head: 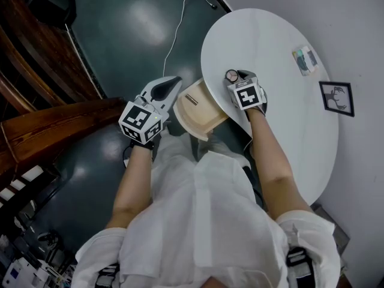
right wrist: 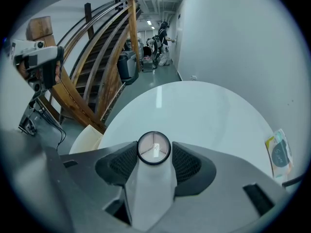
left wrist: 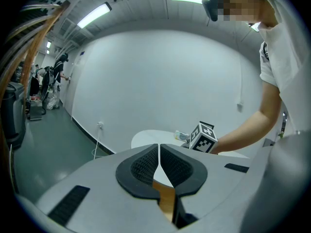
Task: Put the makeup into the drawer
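Directly below, we are looking down on a round white table [head: 282, 35] standing on a dark green floor [head: 120, 35], and we are placing everything by that table. Well off to the table's left, curved wooden stair rails [head: 36, 125] are sweeping across the corner. A thin white cable [head: 176, 35] is trailing over the floor toward the table's far left rim.

Closer in, we are holding the left gripper [head: 174, 81] out just beside the table's left rim. Its jaws are meeting at the tips, and nothing is showing between the pads. Next comes a cream-coloured drawer [head: 201, 113], which is sticking out from the table's left rim.

Just inside that same rim, we are pointing the right gripper [right wrist: 154, 154] steeply down at the tabletop. Its jaws are standing wide apart. The makeup, a small round compact [head: 231, 75] with a clear lid, is sitting on the table between the two pads and very close to each, and we are not seeing either pad squeeze it. It is resting on the table, not in the drawer.

Farther right, a small colourful packet [head: 305, 60] is lying near the table's far right rim. Beyond that rim, a black-framed picture [head: 337, 98] is showing against a white surface.
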`<action>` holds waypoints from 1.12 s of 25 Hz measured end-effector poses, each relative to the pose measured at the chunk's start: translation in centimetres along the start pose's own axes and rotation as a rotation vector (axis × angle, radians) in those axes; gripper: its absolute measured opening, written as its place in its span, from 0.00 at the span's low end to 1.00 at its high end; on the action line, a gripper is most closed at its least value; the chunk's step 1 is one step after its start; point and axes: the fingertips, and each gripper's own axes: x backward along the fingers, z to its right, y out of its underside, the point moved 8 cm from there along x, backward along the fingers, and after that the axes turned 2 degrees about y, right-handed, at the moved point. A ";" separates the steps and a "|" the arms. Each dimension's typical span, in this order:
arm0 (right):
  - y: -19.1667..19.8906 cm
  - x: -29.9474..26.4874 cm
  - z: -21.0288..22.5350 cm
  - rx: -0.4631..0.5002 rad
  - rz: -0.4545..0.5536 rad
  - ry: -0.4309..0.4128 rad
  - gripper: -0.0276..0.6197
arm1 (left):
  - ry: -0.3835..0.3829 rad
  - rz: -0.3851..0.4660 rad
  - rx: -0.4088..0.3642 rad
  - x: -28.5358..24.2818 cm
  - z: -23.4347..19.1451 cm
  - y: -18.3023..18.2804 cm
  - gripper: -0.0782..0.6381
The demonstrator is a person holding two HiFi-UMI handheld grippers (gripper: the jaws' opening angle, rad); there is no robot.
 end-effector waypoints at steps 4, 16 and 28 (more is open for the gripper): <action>0.0 -0.2 0.0 0.004 -0.008 -0.004 0.37 | -0.005 0.001 0.002 0.0 -0.1 0.0 0.14; -0.8 0.0 -0.8 0.025 -0.003 -0.006 0.36 | -0.027 0.012 0.012 0.9 -0.8 0.1 0.14; -2.6 0.9 -5.5 0.089 0.047 -0.059 0.36 | -0.052 0.020 0.026 2.3 -1.2 0.7 0.14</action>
